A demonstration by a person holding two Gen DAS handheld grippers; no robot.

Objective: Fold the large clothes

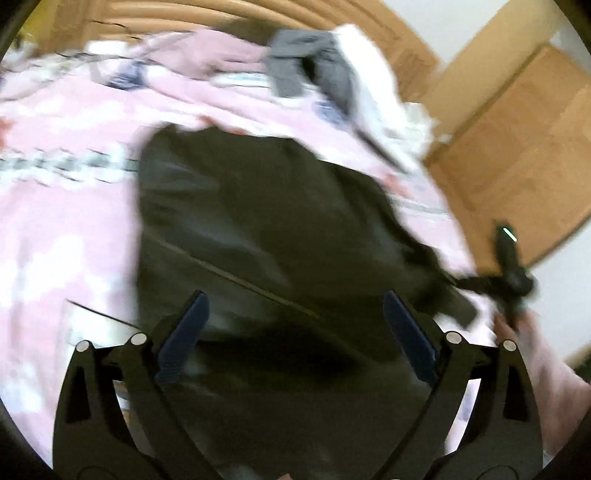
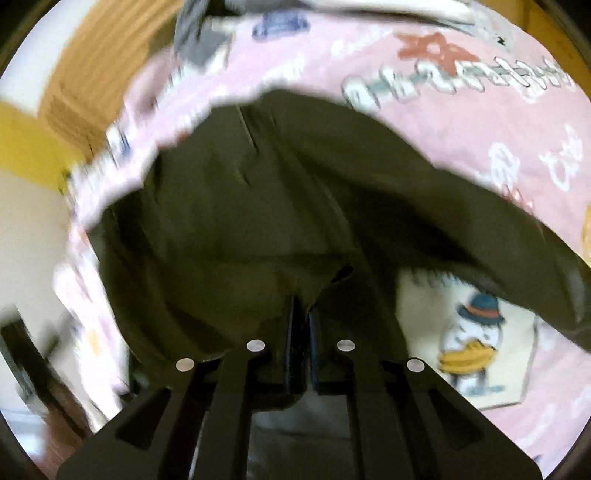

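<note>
Dark olive garment (image 1: 258,229): spread over pink printed bedding (image 1: 62,236) on a bed; upper part lying fairly flat, near edge bunched and lifted toward the right tool. Seam line visible running diagonally across the cloth. Probably mid-fold, one edge being carried while the rest stays anchored by its own weight on the bedding.

Left tool (image 1: 293,332): jaws spread wide, blue pads (image 1: 184,332) well apart, nothing between them; garment lying below and beyond, apparently untouched. Pointed downward at a slant over the near half of the garment. Likely free to take a new edge or corner.

Right tool (image 2: 301,317): jaws pressed nearly together, pinching a fold of the dark olive garment at the tips; cloth rising to the pinch in a ridge and draping away on both sides. Aimed steeply down. In the left wrist view, seen at the right side with dark cloth trailing from it; a hand (image 1: 524,332) holding it, pale pink sleeve behind.

Gray clothing (image 1: 306,62): lying at the far end of the bed beside white cloth (image 1: 373,85), apart from the work; presumably set aside.

Wooden headboard (image 1: 229,14): behind the bed. Wooden furniture (image 1: 517,155) to the right.

Both views blurred; fine detail of the garment's shape not discernible.
</note>
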